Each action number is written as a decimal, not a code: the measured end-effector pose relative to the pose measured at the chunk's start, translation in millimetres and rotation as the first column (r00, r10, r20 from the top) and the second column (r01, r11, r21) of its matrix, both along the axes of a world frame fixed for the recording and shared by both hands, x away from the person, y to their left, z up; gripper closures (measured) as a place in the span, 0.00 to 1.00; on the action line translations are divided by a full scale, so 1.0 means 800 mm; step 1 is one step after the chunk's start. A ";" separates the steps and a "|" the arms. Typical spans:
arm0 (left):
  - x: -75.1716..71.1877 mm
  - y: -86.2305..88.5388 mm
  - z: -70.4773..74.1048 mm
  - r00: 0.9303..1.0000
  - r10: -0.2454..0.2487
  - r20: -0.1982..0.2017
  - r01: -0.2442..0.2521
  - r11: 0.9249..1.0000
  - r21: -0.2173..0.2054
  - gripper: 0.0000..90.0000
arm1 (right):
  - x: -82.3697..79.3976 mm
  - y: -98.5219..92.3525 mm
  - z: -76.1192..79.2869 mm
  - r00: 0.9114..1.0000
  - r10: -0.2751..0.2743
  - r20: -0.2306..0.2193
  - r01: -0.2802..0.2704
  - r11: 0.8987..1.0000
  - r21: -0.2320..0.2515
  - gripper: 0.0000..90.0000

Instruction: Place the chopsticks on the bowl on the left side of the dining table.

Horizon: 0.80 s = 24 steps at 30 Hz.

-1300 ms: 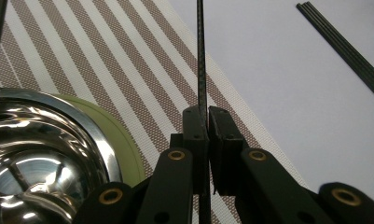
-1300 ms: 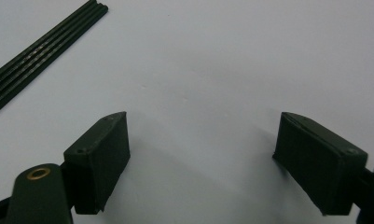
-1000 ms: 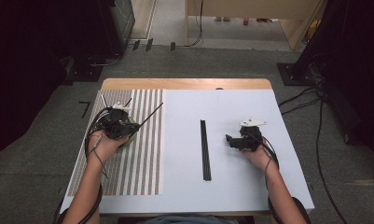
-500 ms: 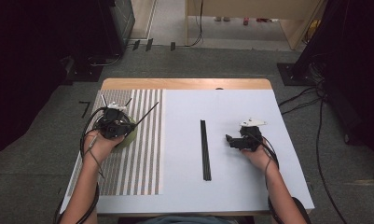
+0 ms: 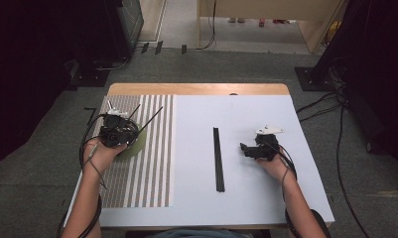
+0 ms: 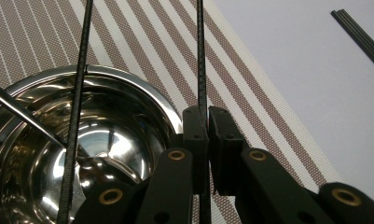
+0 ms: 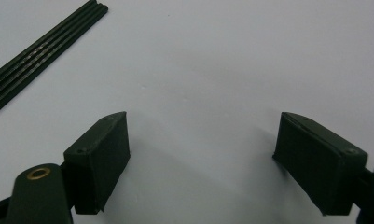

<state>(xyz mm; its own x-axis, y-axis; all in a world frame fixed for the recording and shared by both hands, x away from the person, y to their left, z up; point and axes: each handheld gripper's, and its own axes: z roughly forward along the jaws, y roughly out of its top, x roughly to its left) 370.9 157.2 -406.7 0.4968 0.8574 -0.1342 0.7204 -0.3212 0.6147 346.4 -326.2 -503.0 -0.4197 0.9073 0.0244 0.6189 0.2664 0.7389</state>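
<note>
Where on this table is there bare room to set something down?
Free: the white sheet between the black rod bundle and the striped placemat. Crowded: the shiny steel bowl under the left gripper, clamped on a thin black rod.

- A lab or studio set up for recording, not a home: grey carpet floor around one lone table.
- Black cables trail over the carpet at right.
- Dark equipment stands at upper left; light wooden furniture at top.
</note>
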 end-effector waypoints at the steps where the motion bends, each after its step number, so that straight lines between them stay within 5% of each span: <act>1: 0.000 0.001 0.000 1.000 0.001 0.000 -0.001 1.000 0.001 0.97 | 0.000 0.000 0.000 1.000 0.000 0.000 0.000 1.000 0.000 0.19; 24: 0.000 0.025 0.001 0.999 0.043 0.011 -0.043 0.999 0.033 0.97 | 0.000 0.000 0.000 1.000 0.000 0.000 0.000 1.000 0.000 0.19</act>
<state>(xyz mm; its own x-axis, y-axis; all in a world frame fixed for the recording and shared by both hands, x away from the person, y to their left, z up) 371.1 177.4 -405.8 0.4606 0.8819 -0.1003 0.7274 -0.3104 0.6120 346.4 -326.2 -503.0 -0.4194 0.9075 0.0245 0.6193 0.2662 0.7387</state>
